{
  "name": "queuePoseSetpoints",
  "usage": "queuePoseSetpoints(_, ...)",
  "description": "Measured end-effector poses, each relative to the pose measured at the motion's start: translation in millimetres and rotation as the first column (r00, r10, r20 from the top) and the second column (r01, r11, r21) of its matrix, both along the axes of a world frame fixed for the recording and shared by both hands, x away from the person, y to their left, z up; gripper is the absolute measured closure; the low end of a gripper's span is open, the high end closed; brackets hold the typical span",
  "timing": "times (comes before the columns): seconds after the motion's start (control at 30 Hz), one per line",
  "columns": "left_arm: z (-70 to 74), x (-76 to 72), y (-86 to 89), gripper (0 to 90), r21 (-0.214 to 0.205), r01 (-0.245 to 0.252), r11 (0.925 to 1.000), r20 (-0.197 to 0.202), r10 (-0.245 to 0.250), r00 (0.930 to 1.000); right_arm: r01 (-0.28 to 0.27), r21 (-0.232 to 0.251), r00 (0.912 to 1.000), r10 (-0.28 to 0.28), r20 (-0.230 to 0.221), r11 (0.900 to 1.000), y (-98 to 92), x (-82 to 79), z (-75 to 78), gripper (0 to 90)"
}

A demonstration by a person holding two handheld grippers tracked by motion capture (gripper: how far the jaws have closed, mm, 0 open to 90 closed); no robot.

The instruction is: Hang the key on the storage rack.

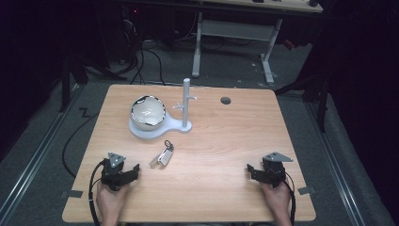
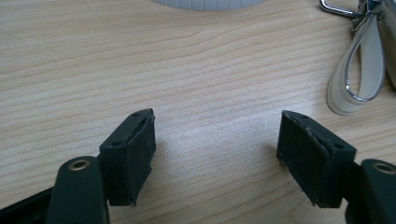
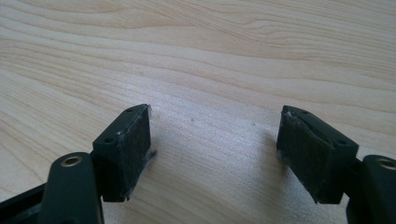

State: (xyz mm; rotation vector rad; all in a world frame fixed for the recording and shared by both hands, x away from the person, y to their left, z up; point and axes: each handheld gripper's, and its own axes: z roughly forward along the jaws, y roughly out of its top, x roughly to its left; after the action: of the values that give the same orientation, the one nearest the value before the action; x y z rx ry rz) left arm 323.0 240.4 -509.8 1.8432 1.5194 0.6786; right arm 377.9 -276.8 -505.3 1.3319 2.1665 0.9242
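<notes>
A: Key holder [image 1: 163, 156]?
B: Cream leather, metal ring and clasp; flat on bench [image 1: 221, 141], just in front of white stand [image 1: 160, 127].
A: Tongs?
B: Left tongs [image 2: 217, 140] wide, empty; right tongs [image 3: 215, 140] likewise.

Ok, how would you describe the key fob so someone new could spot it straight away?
Start at the white stand with its upright post, on the far left part of the wooden table. Just in front of its base, nearer the person, lies the key fob, closer to the left gripper. It is the small, flat, pale piece with a metal clip and strap loop.
</notes>
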Motion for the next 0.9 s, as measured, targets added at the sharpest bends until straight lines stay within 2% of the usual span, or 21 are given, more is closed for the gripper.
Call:
queuePoseSetpoints(0.27, 0.0, 0.4, 0.2, 26.2, -0.006, 0.007, 1.0, -0.002, -0.007, 1.0, 0.0, 0.0, 1.0, 0.0, 0.0, 1.0, 0.1, 0.0, 0.0, 26.1)
queuePoseSetpoints(0.5, 0.3, -0.3, 3.5, 28.7, -0.039, -0.001, 0.9992, 0.003, 0.001, 1.0, 0.0, -0.001, 1.0, 0.0, 0.001, 1.0, 0.1, 0.0, 0.0, 26.1)
queuePoseSetpoints(0.57, 0.4, -0.2, 3.4, 28.8, -0.036, 0.001, 0.9994, 0.001, -0.001, 1.0, 0.0, 0.0, 1.0, 0.0, 0.0, 1.0, 0.1, 0.0, 0.0, 26.1)
queuePoseSetpoints(0.67, 0.1, -0.2, 0.4, 29.1, 0.004, 0.008, 1.0, 0.0, -0.008, 1.0, 0.0, 0.0, 1.0, 0.0, 0.0, 1.0, 0.1, 0.0, 0.0, 26.1)
queuePoseSetpoints(0.83, 0.3, -0.6, 0.6, 31.8, 0.003, -0.001, 1.0, 0.002, 0.001, 1.0, 0.0, -0.001, 1.0, 0.0, 0.001, 1.0, 0.1, 0.0, 0.0, 26.1)
queuePoseSetpoints(0.9, 0.4, -1.7, 1.6, 33.8, -0.009, 0.014, 0.9999, 0.007, -0.014, 0.9999, 0.0, 0.0, 1.0, 0.0, 0.0, 1.0, 0.1, 0.0, 0.1, 26.1)
